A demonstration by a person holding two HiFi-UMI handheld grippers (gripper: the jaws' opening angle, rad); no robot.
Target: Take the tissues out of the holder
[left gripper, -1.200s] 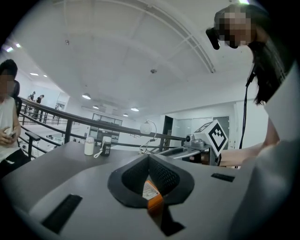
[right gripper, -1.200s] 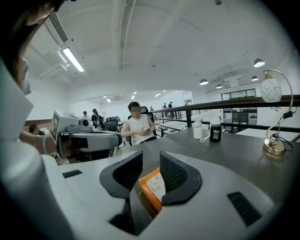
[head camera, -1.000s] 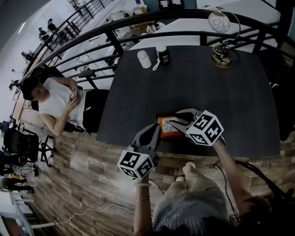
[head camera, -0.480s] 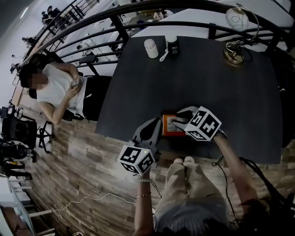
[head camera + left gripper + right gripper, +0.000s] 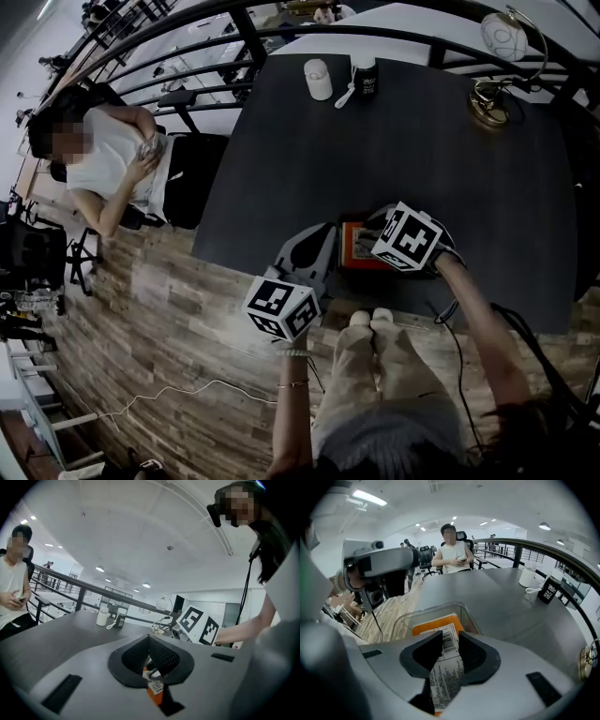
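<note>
near the table's [image 5: 403,141] front edge, close to the person, the orange pack [image 5: 433,623] sits in a clear holder [image 5: 405,624]. the right gripper [image 5: 449,651] is over it, jaws drawn to a narrow gap that the pack's white label fills, seemingly pinching it. the left gripper [image 5: 150,657] has its jaws almost together, on what looks like the holder's wall, with a sliver of orange showing below them.

the pack should be light and soft, its wrapper slick and easy to crumple. a hold on its upper edge looks best, with the light holder pinned down so it does not lift too.

only the head view shows both grippers flanking the holder, but it does not show how the jaws stand. only the right gripper view shows the label and the clear wall.
</note>
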